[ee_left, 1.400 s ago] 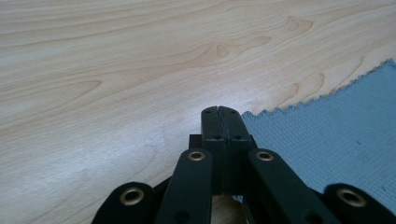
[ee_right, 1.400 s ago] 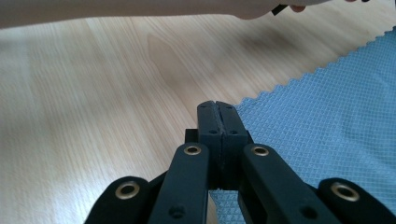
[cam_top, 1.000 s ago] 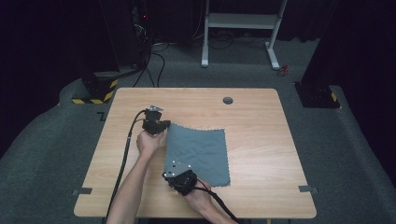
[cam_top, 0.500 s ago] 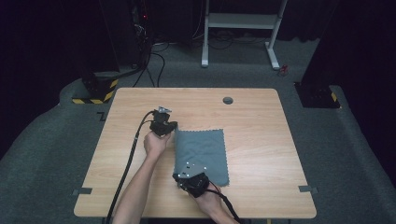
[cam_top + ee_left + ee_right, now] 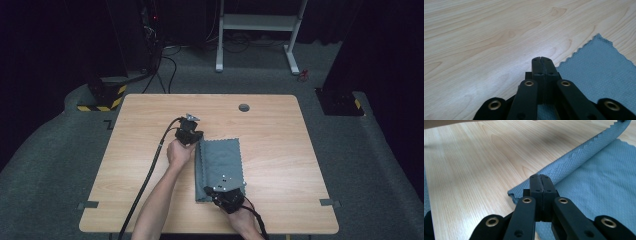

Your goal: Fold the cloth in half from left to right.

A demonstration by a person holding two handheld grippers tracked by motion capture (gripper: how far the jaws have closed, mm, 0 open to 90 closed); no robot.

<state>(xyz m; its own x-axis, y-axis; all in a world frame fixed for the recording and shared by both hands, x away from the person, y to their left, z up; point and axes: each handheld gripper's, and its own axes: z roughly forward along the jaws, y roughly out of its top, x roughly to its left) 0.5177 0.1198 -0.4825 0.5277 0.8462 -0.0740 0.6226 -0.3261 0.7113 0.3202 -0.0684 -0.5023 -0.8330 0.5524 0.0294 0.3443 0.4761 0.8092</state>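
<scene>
Since the earlier frames both grippers have carried the left edge of the grey cloth [image 5: 222,165] rightward across the table [image 5: 140,130], so the cloth now shows narrower, partly folded over itself.

In the high view the left gripper [image 5: 191,136] sits at the cloth's far left corner and the right gripper [image 5: 220,192] at its near left corner, the cloth lying right of centre on the wooden top. In the left gripper view the left gripper's jaws are pressed together, with the cloth's pinked edge [image 5: 599,67] running under them to the right; whether fabric is pinched there I cannot tell. In the right gripper view the right gripper's jaws are likewise closed tight, and the lifted, folded-over edge of the cloth [image 5: 584,155] rises from just behind their tips toward the upper right, above the flat layer.
</scene>
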